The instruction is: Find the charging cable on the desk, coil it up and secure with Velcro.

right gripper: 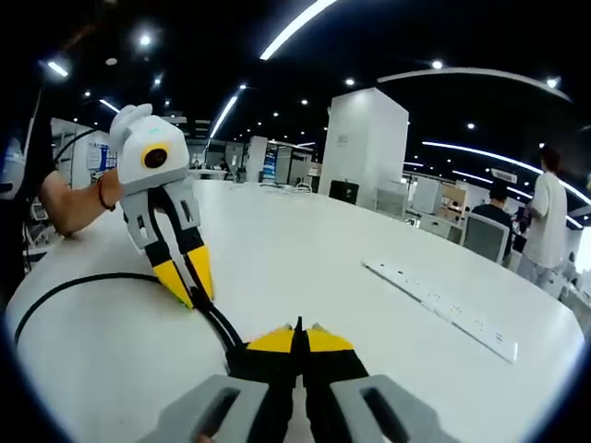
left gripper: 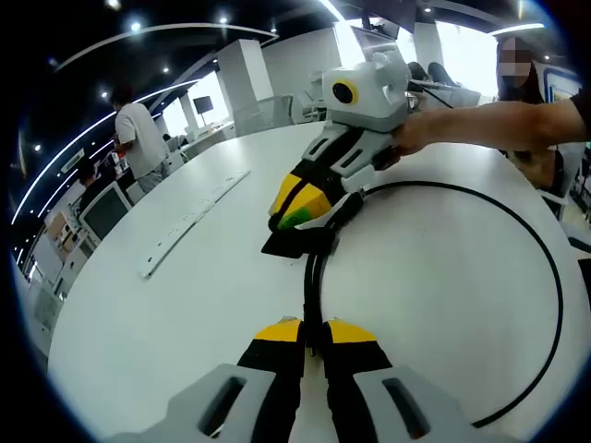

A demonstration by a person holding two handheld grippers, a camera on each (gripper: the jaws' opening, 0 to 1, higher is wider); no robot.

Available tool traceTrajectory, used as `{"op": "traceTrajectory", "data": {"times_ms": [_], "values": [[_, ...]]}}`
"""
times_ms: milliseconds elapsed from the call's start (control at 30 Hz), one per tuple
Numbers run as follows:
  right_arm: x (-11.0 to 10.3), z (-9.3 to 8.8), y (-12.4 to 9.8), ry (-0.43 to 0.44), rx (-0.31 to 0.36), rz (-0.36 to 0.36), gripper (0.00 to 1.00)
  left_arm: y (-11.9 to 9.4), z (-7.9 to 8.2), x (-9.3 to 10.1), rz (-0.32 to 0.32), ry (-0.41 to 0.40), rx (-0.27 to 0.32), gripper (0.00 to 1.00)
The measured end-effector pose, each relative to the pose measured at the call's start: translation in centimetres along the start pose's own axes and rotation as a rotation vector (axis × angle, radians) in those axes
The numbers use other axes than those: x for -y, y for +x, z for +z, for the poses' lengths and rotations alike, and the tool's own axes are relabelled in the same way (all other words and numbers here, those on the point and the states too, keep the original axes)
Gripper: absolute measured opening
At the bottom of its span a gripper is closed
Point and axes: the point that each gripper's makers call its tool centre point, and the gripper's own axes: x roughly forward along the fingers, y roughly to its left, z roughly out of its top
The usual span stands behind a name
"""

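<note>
On the white tabletop (left gripper: pixel 166 305) the black charging cable (left gripper: pixel 557 277) lies in a wide loop, and its two strands run together side by side toward the left gripper (left gripper: pixel 314 334). That gripper's yellow-tipped jaws are closed tight on the doubled cable. Just beyond it along the cable, the right gripper (left gripper: pixel 305 217) comes in from the far side, held by a person's hand (left gripper: pixel 420 129), with its jaws pinched together on the same strands. In the right gripper view the right gripper (right gripper: pixel 297 340) clamps the cable (right gripper: pixel 65 284), with the left gripper (right gripper: pixel 192 291) close beyond it. A long white power strip (left gripper: pixel 189 221) lies well apart from the cable loop on the tabletop.
</note>
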Motion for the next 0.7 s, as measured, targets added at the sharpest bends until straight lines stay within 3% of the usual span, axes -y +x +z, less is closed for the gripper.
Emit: {"op": "traceTrajectory", "data": {"times_ms": [700], "values": [[0.35,-0.94,0.39,-0.003,-0.038,0.004,0.04,-0.03,-0.03,0.14,-0.001,0.002,0.002,0.09]]}}
